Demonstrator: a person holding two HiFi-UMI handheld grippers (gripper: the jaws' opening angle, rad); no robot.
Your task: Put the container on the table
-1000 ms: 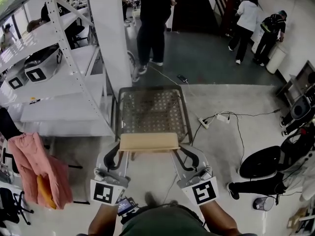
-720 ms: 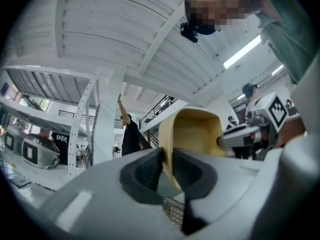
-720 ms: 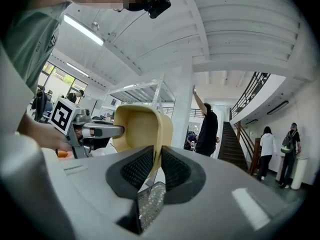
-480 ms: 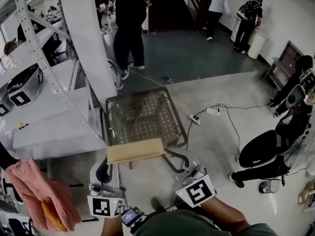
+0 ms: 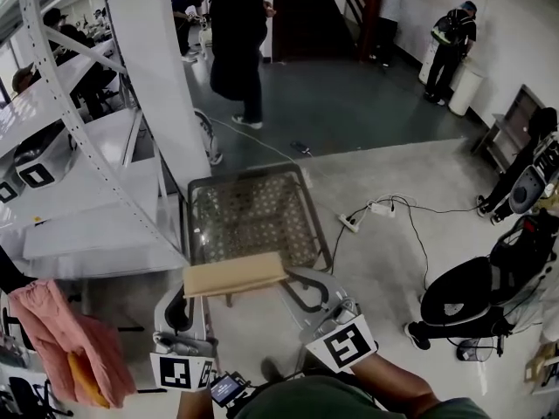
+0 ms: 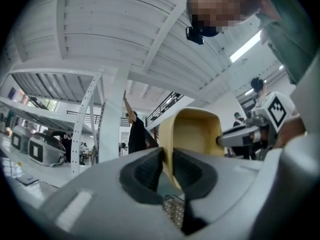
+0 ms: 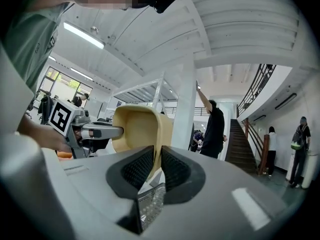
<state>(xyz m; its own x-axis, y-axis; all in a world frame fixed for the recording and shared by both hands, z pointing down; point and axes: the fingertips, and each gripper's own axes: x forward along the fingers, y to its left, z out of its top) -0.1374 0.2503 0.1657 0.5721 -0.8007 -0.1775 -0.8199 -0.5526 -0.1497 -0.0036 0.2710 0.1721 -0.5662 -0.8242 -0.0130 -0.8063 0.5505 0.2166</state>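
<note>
A beige rectangular container (image 5: 234, 276) hangs level in front of me, held at both short ends. My left gripper (image 5: 186, 292) is shut on its left rim; in the left gripper view the beige wall (image 6: 195, 134) runs down between the dark pads (image 6: 145, 171). My right gripper (image 5: 292, 280) is shut on the right rim, and in the right gripper view the container (image 7: 140, 129) is pinched between that gripper's pads (image 7: 175, 169). The container hangs over the near edge of a wire mesh cart (image 5: 253, 216).
A white metal shelf rack (image 5: 83, 151) stands at the left, with a white pillar (image 5: 157, 51) beside it. A pink cloth (image 5: 57, 334) hangs low left. A power strip and cables (image 5: 356, 221) and black bags (image 5: 467, 286) lie on the floor at the right. A person in black (image 5: 238, 33) stands ahead.
The container and both grippers have drifted left and a little lower in the head view, still over the mesh cart. Both grips look the same. The person in black has stepped along.
</note>
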